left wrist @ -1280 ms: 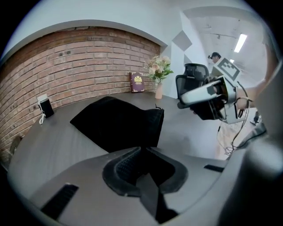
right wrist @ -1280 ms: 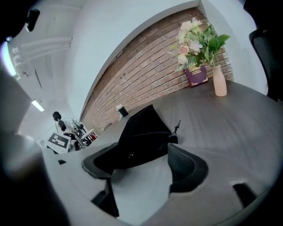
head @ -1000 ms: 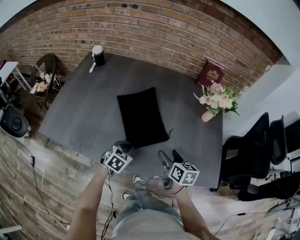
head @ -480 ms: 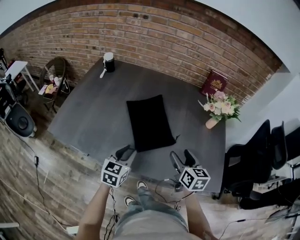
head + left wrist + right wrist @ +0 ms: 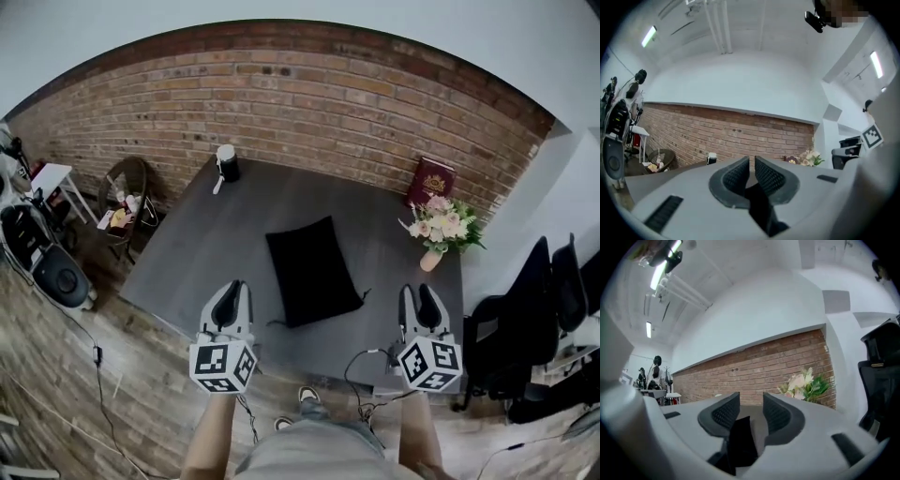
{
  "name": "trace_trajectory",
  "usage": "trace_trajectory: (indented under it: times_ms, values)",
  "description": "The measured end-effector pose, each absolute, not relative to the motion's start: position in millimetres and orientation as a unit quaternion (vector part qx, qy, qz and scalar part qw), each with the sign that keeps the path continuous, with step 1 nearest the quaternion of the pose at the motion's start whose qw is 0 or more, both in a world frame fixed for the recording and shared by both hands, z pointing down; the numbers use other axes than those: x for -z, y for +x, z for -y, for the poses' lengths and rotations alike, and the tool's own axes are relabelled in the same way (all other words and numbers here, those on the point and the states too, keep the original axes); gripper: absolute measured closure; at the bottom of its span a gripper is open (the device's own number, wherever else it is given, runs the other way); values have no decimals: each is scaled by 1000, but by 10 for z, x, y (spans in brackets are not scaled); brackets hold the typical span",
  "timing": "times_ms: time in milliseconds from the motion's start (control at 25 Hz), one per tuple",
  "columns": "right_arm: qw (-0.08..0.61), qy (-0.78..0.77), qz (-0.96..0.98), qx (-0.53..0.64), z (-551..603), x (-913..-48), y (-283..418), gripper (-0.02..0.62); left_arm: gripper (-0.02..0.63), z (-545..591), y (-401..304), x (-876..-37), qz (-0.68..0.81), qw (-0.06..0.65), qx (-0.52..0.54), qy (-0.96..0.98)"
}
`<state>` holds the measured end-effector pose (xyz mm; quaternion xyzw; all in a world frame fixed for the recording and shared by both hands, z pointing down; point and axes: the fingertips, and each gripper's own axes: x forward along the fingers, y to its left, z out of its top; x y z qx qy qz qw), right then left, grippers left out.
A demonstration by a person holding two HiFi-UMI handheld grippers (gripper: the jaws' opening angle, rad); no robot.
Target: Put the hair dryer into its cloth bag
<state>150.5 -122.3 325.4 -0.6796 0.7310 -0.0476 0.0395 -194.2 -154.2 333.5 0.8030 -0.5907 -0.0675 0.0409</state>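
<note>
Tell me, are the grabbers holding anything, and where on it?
Nothing is held. The left gripper and right gripper have just been closing with nothing between their jaws; the cloth bag lies on the table.

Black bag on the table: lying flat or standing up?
Lying flat. The black bag is spread on the grey table, cords trailing from its near end.

The right tool is facing a brick wall, its jaws just closing partway on nothing; flowers are standing right.
</note>
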Motion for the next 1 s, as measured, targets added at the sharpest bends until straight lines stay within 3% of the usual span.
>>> trace_trajectory:
  times_ms: [160, 280, 400, 600, 1000]
  values:
    - [83, -717, -691, 20, 1105, -2943, 1815, 501, 586, 1619, -2046, -2980, 619, 13, 82, 781]
    - [127, -741, -659, -8, 1040, -2717, 1981, 600, 592, 1715, -2084, -2873, 629, 7, 85, 773]
    - [128, -744, -655, -32, 1065, -2551, 1986, 600, 595, 1787, -2064, -2881, 630, 18, 90, 771]
    - [73, -750, -654, -70, 1093, -2448, 1926, 600, 600, 1821, -2020, -2853, 628, 21, 91, 772]
    - [42, -749, -661, -24, 1186, -2752, 1933, 597, 600, 1811, -2062, -2933, 634, 37, 96, 766]
